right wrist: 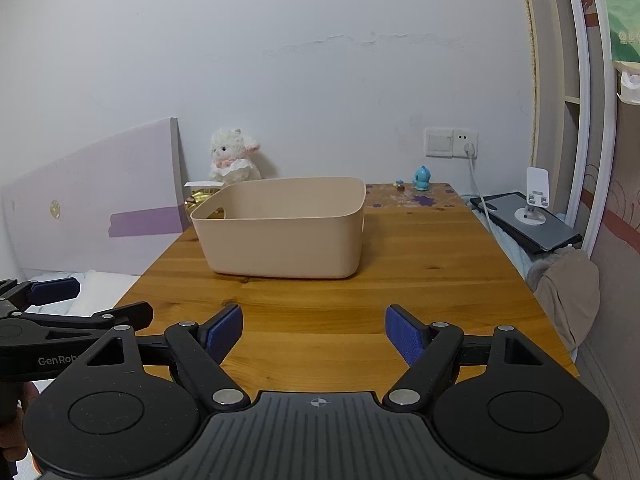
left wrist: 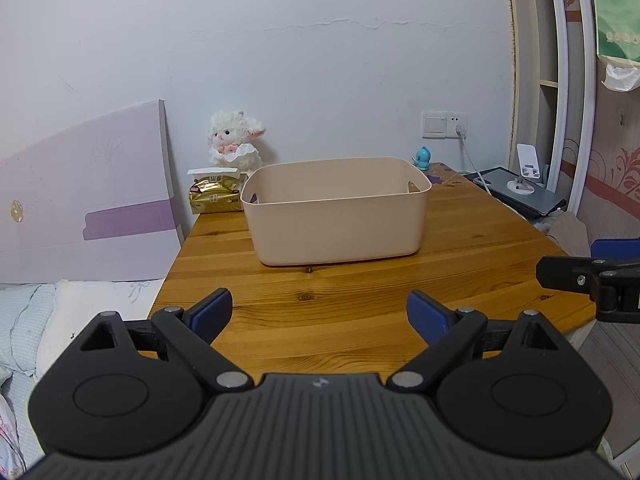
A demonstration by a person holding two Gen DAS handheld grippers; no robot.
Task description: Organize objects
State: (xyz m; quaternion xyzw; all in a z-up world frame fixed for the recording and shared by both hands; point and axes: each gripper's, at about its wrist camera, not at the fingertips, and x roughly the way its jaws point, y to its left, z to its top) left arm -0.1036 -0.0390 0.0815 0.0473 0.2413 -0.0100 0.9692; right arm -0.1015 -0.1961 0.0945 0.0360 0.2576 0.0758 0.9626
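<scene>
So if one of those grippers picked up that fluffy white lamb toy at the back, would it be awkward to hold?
Probably light and soft: the lamb toy looks like fluffy plush, so the fingers would likely sink in rather than slip. It would probably flop somewhat. It sits upright on a gold packet, so a push might topple it rather than slide it.

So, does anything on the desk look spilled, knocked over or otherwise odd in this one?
Nothing stands out. The bin sits upright on the table, the plush lamb and blue figurine stand upright at the back, and both grippers, left and right, hover with jaws open and nothing between them.
</scene>
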